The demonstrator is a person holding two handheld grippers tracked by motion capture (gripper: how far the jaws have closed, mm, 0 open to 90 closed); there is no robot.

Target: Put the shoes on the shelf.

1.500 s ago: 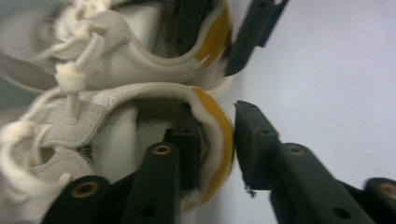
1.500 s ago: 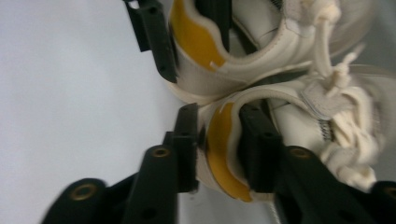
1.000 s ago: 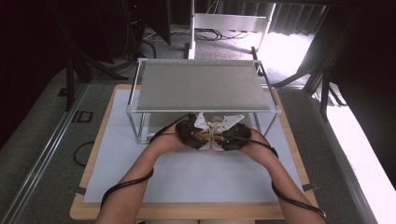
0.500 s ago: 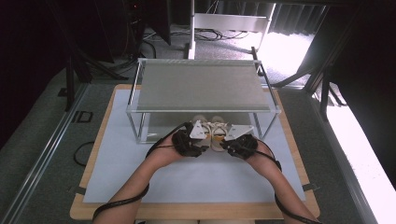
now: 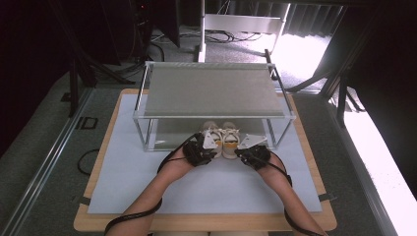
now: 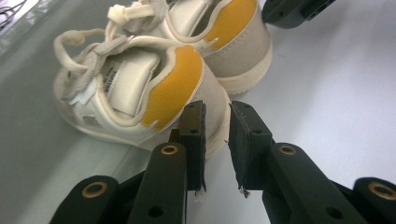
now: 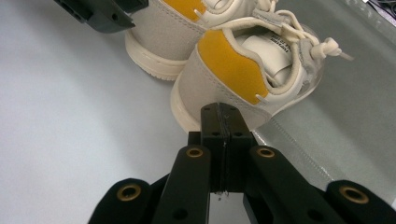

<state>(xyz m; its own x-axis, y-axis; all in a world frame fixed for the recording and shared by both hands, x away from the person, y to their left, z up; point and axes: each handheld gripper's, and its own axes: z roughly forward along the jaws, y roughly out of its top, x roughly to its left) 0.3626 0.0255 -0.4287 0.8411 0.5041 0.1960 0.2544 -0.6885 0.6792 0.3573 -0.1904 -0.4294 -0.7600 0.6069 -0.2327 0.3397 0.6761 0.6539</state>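
shoes: 2, side by side, heels toward the person, toes on the shelf rack's (image 5: 216, 114) lower tier | left shoe (image 6: 140, 93) | right shoe (image 7: 243, 74) | left gripper (image 6: 215, 135): slightly apart, empty, just behind its heel | right gripper (image 7: 219, 140): pressed together, empty

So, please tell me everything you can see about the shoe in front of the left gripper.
The shoe is a small cream and beige sneaker with a yellow-orange heel patch, pale laces tied loosely, a thick off-white sole and a printed label on the tongue. It looks like suede and smooth leather. It stands upright, heel toward the left gripper, toe pointing into the lower level of the rack, pressed side by side against its twin. The gripper's jaws stand slightly apart just behind the heel.
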